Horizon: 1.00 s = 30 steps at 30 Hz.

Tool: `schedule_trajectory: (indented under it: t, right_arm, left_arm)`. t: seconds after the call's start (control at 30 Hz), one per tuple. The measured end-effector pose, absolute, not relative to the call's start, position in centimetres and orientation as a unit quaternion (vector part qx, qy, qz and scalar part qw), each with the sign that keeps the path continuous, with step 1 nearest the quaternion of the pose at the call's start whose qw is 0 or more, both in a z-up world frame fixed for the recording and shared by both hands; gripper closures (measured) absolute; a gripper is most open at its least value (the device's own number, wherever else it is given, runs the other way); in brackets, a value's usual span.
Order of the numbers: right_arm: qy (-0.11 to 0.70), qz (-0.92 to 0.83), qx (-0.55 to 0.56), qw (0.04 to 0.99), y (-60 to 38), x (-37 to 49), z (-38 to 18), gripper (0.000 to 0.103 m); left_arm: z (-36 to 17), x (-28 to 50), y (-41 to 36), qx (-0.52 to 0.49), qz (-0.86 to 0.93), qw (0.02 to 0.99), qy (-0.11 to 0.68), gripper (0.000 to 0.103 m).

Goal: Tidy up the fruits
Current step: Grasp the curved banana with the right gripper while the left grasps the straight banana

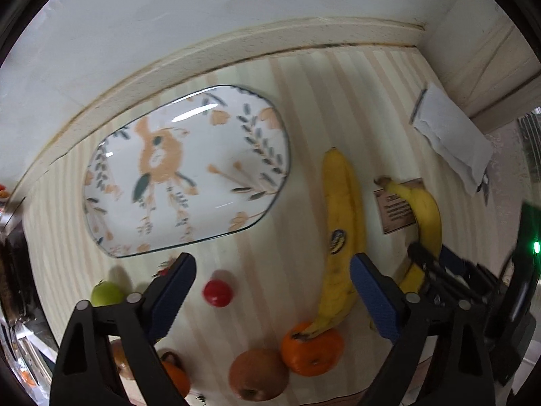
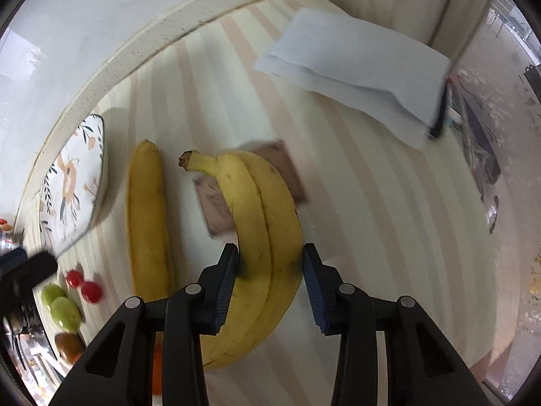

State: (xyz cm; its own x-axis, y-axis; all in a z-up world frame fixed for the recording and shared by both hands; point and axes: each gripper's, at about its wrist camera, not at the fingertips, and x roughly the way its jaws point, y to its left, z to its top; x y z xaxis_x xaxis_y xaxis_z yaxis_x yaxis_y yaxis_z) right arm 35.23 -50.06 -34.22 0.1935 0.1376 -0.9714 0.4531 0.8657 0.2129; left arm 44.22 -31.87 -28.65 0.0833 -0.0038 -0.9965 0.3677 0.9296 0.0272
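At the 7 o'clock edge of the left wrist view, an orange-brown fruit (image 1: 174,374) sits half hidden behind the left gripper's arm, and a strawberry-like red bit near the left fingertip is too blurred to name. The left gripper (image 1: 272,292) is spread wide and holds nothing, above a red cherry tomato (image 1: 218,292), with a green grape (image 1: 106,293) at 8 o'clock. The right gripper (image 2: 270,279) has its blue pads pressed on both sides of a curved banana pair (image 2: 262,233), whose lower end the fingers cover; the pair lies partly over a brown card (image 2: 290,172). A single sticker-labelled banana (image 1: 341,233) lies just beside it, stem resting on an orange (image 1: 312,352), next to a brown apple-like fruit (image 1: 258,375). The floral plate (image 1: 233,182) holds no fruit. A folded white paper (image 2: 355,67) lies at 1 o'clock.
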Motion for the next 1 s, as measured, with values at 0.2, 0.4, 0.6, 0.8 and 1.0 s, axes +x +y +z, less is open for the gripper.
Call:
schedule_trajectory:
  t: [0.2,0.4,0.6,0.8,1.0]
  right_arm:
    - [0.629,-0.106,0.261,0.724,-52.2,32.2,-35.0,0.062]
    - [0.626,-0.108,0.279,0.72,-53.0,31.4,-35.5,0.061]
    - [0.63,-0.116,0.258,0.723,-52.6,32.1,-35.4,0.061]
    - [0.636,-0.132,0.177,0.739,-50.4,33.8,-35.5,0.059]
    - [0.625,-0.141,0.126,0.758,-49.0,33.5,-35.6,0.064]
  left_arm:
    - [-32.0,44.7,-35.7,0.157,-0.161,0.683,0.695,0.015]
    - [-36.6,43.8,-38.7,0.209,-0.183,0.635,0.721,0.046]
    - [-37.0,44.0,-39.1,0.201,-0.189,0.643,0.714,0.062]
    - [-37.0,44.4,-39.6,0.21,-0.198,0.647,0.706,0.063]
    - [-36.6,43.7,-38.5,0.201,-0.204,0.659,0.695,0.068]
